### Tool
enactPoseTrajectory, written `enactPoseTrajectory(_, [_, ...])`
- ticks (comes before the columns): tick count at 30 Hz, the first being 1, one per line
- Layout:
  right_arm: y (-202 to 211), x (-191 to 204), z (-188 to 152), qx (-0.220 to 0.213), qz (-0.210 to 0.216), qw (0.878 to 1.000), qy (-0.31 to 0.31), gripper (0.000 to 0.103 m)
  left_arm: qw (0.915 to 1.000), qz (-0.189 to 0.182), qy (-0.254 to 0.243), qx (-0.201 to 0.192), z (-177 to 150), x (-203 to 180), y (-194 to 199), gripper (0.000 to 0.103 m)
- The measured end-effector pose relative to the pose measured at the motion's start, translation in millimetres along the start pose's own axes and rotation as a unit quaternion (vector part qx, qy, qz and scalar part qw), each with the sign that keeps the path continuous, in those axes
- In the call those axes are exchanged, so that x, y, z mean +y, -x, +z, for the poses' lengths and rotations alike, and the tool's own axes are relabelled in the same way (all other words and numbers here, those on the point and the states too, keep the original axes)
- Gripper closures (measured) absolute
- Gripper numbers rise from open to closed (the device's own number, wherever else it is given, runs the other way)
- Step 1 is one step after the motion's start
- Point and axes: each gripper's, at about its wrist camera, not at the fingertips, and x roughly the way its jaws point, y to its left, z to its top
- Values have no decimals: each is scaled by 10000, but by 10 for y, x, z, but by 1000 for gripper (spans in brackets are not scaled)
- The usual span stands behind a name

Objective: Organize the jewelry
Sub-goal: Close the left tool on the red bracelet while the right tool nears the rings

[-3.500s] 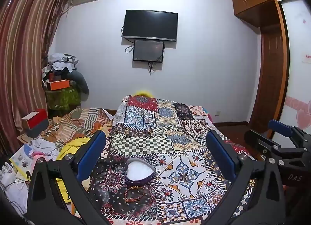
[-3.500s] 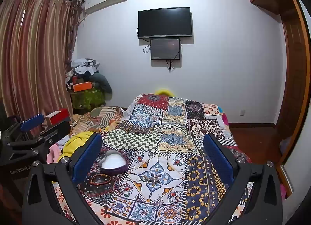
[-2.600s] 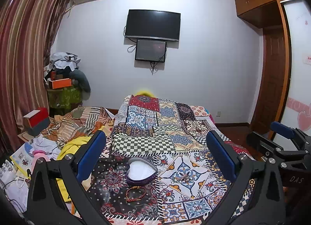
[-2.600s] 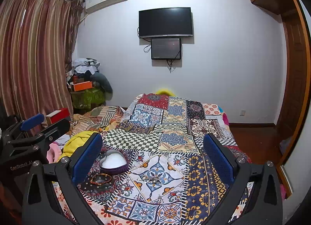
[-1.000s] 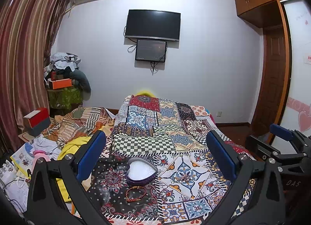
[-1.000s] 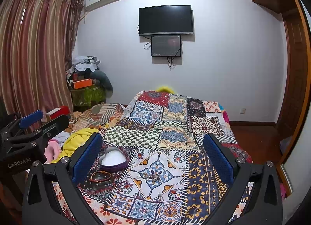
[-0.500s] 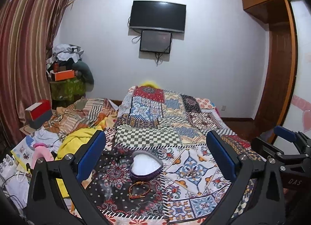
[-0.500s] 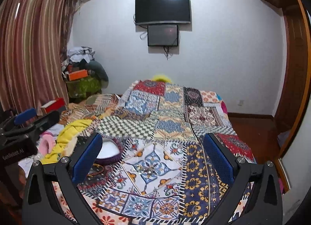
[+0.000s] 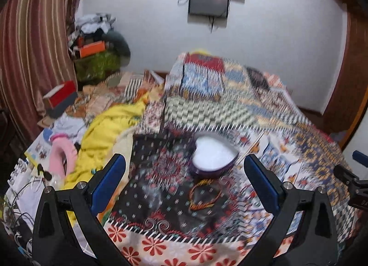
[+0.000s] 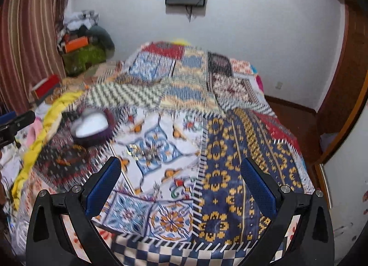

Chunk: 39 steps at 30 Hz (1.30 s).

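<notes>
we have tipped both tools down toward the bed (image 9: pixel 230 114); left tool (image 9: pixel 185 179), wide open and empty, frames the bracelet (image 9: pixel 203 194) beside the heart box (image 9: pixel 212 157); right tool (image 10: pixel 180 180) likewise gapes empty.

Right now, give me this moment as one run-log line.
left gripper: open, empty | right gripper: open, empty | bracelet: on quilt, beside heart box | box: open | view: motion-blurred

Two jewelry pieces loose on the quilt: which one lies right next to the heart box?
The red-orange beaded bracelet, on the dark patch just in front of the heart box. The small metallic piece lies apart, on the white-and-blue patch.
</notes>
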Motion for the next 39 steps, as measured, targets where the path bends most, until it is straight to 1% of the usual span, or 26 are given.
enactPoseTrajectory(3, [-104, 12, -67, 213, -8, 9997, 96, 0, 9994, -43, -19, 349, -103, 33, -176, 0])
enactPoseTrajectory(8, [-314, 40, -159, 581, 244, 9980, 92, 0, 9961, -225, -67, 854, -274, 23, -414, 0])
enactPoseTrajectory(10, [-378, 46, -185, 666, 333, 9972, 76, 0, 9941, -308, -93, 1036, -346, 8, -503, 0])
enactPoseTrajectory(14, [-532, 61, -246, 940, 567, 9940, 0, 2, 9908, -397, -130, 1290, -438, -11, -637, 0])
enactPoseTrajectory(16, [-585, 59, -264, 1024, 649, 9926, -34, 5, 9889, -478, -143, 1400, -478, -25, -708, 4])
enactPoseTrajectory(18, [-648, 79, -278, 1121, 712, 9911, 15, 16, 9874, -532, -156, 1483, -507, -35, -765, 8])
enactPoseTrajectory(19, [-674, 87, -271, 1147, 727, 9907, 50, 18, 9866, -562, -150, 1525, -522, -39, -800, 12])
enactPoseTrajectory(21, [-704, 105, -266, 1180, 767, 9900, 96, 26, 9845, -636, -119, 1631, -544, -36, -868, 17])
enactPoseTrajectory(22, [-730, 117, -263, 1217, 819, 9891, 119, 28, 9833, -688, -88, 1680, -556, -33, -898, 19])
enactPoseTrajectory(23, [-767, 132, -265, 1277, 882, 9878, 128, 33, 9825, -738, -51, 1708, -566, -28, -925, 20])
enactPoseTrajectory(24, [-802, 143, -268, 1329, 919, 9868, 125, 37, 9824, -753, -29, 1708, -571, -25, -942, 22])
enactPoseTrajectory(25, [-835, 143, -273, 1373, 956, 9858, 115, 39, 9829, -737, -31, 1685, -573, -26, -953, 22])
enactPoseTrajectory(27, [-892, 142, -296, 1479, 1028, 9836, 75, 48, 9833, -751, -38, 1657, -571, -25, -965, 22])
enactPoseTrajectory(28, [-933, 135, -315, 1537, 1059, 9824, 36, 50, 9834, -768, -31, 1644, -568, -25, -970, 23])
enactPoseTrajectory(31, [-962, 131, -335, 1536, 1011, 9829, 29, 56, 9840, -784, -32, 1602, -562, -24, -993, 24])
enactPoseTrajectory(33, [-972, 119, -332, 1536, 978, 9833, 38, 63, 9846, -770, -28, 1572, -558, -20, -1008, 26])
enactPoseTrajectory(34, [-980, 114, -332, 1535, 947, 9836, 40, 65, 9850, -761, -38, 1549, -555, -23, -1015, 28])
enactPoseTrajectory(35, [-985, 111, -333, 1535, 929, 9838, 38, 70, 9853, -751, -60, 1532, -553, -27, -1018, 29])
enactPoseTrajectory(37, [-998, 114, -326, 1533, 908, 9840, 42, 76, 9861, -740, -184, 1476, -545, -53, -1018, 35])
enactPoseTrajectory(39, [-993, 112, -337, 1539, 950, 9835, 43, 86, 9866, -732, -310, 1423, -540, -81, -1013, 40])
